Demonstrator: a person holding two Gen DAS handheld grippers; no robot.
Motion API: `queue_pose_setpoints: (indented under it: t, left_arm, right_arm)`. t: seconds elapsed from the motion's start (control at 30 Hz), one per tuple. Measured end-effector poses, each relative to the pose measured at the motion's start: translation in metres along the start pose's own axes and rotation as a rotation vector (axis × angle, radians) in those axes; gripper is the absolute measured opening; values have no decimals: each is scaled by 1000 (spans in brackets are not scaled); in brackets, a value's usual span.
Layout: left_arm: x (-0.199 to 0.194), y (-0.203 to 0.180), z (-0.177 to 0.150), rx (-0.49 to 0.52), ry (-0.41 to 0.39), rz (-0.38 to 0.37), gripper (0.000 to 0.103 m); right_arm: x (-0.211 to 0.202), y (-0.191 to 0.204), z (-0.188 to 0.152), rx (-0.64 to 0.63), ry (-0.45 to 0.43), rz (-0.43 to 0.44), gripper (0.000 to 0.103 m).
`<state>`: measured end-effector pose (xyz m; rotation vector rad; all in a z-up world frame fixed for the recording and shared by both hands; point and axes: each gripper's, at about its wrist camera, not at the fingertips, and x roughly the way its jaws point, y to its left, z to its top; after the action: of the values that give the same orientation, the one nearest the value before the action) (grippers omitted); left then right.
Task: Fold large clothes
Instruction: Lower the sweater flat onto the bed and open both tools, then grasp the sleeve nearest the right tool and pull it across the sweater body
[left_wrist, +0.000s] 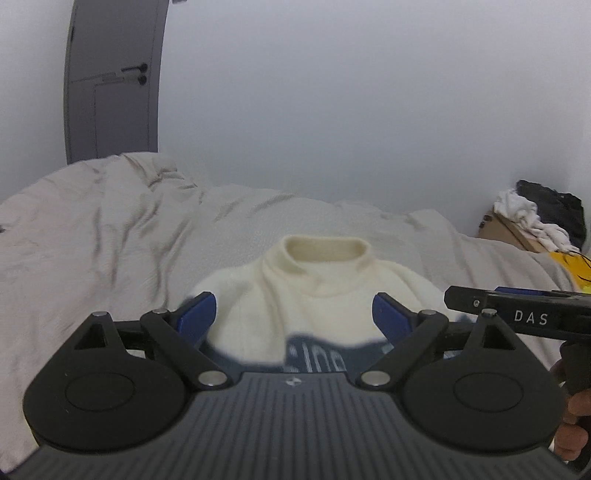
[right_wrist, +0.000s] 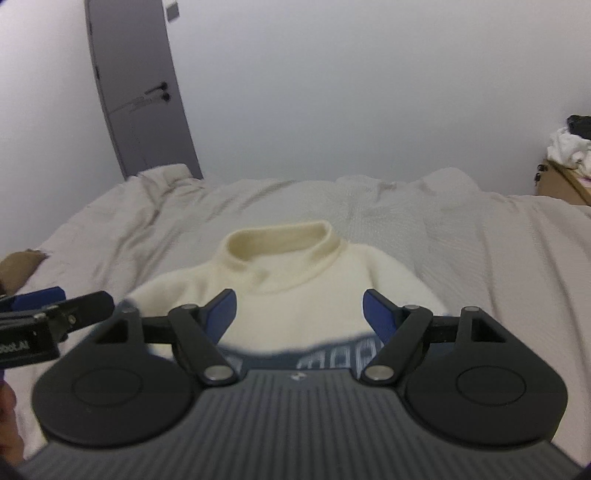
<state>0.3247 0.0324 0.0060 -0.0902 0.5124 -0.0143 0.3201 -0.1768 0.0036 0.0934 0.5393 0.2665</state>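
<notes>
The left hand-held gripper (left_wrist: 293, 314) is being held nearest the lens, its blue fingers (left_wrist: 197, 312) standing spread wide with nothing between them; the right hand-held gripper (right_wrist: 299, 312) is likewise being carried with its jaws well apart and empty, the cloth being seen only beyond and below the pads; each tool is being glimpsed at the edge of the other's view, so the two are being held side by side. Just past the fingertips a sweater (left_wrist: 317, 291) is lying on the bed (left_wrist: 110, 236), cream over the shoulders and high collar (right_wrist: 280, 247), with a dark blue patterned band (right_wrist: 332, 356) showing at its near edge; it appears already folded into a compact shape, though the near part is being hidden by the gripper bodies, so how neatly the layers sit cannot be told. The knit is being judged soft, thick and fairly light; it is likely to sag and stretch if lifted by a single point, and the folded layers are likely to slide apart; hold is best taken at both near corners or at both shoulder edges together, through every layer, and the collar is best left alone. Farther off, a rumpled pale duvet is being seen across the bed; beyond it a cardboard box (left_wrist: 517, 232) heaped with clothes (left_wrist: 532, 214) is standing at the right, and a grey door (right_wrist: 140, 96) is set in the far wall.
</notes>
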Motion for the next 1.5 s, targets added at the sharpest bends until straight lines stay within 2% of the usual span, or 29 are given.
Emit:
queue_pose_setpoints:
  t: [0.17, 0.37, 0.47, 0.67, 0.77, 0.97, 1.2, 1.5]
  left_arm:
    - [-80, -17, -28, 9, -28, -5, 94]
    - [-147, -34, -64, -18, -35, -36, 94]
    - [-175, -49, -82, -2, -37, -54, 94]
    - [-204, -70, -115, 17, -21, -108, 94]
    - [-210, -75, -128, 32, -24, -107, 94]
    - [-210, -62, -156, -20, -26, -121, 94]
    - [-184, -46, -179, -28, 8, -100, 94]
    - [-149, -34, -193, -99, 105, -119, 94]
  right_arm:
    - [-76, 11, -24, -9, -29, 14, 77]
    - [-143, 16, -58, -27, -44, 19, 77]
    - [-169, 20, -78, -53, -40, -14, 77]
    - [-215, 12, -117, -3, -51, 2, 77]
    - [-229, 8, -132, 24, -43, 6, 77]
    - [-228, 5, -164, 47, -27, -24, 77]
    - [-208, -5, -162, 107, -10, -90, 77]
    - [-187, -72, -159, 370, 36, -250, 77]
